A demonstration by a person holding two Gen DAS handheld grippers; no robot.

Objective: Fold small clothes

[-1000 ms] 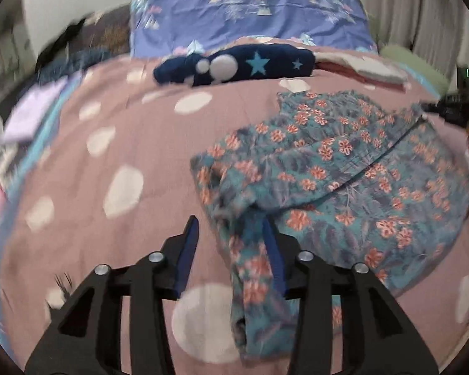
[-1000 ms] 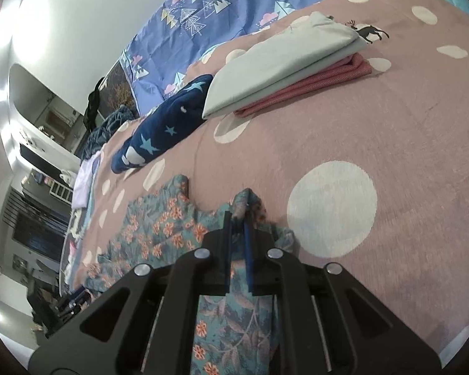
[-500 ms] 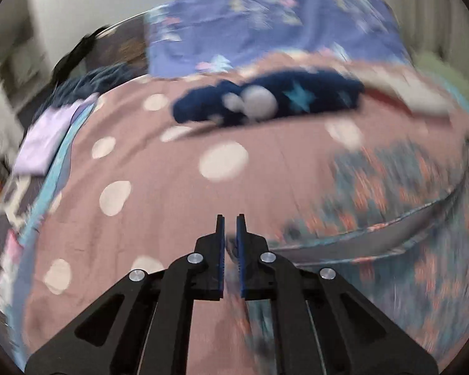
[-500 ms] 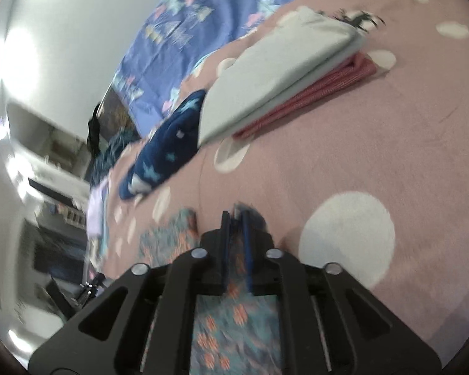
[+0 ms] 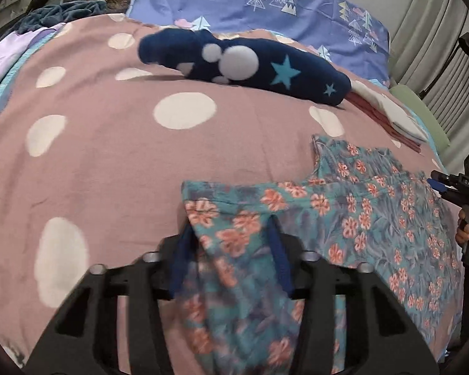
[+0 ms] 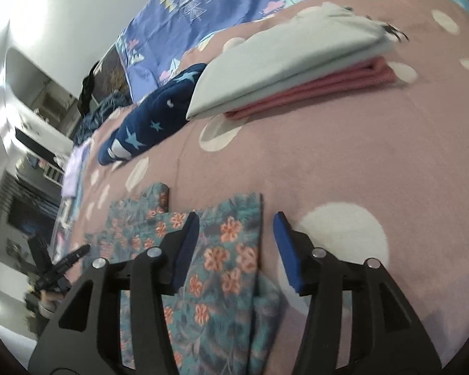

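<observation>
**Both claws opening over floral garment**

Holding the left claw (image 5: 231,250) wide apart after just opening, with a blurred fold of the thin teal garment (image 5: 375,218), printed with coral flowers, hanging loosely between the blue pads. Holding the right claw (image 6: 236,247) half apart too, likewise just opening, straddling a crisp folded edge without pressing on it. Lying mostly flat, that garment, on the soft pink, white-dotted bed (image 5: 109,156). Resting further back: a rumpled navy starred fleece (image 5: 265,65) and a neat stack (image 6: 297,75) of pale and red folded cloth.
</observation>
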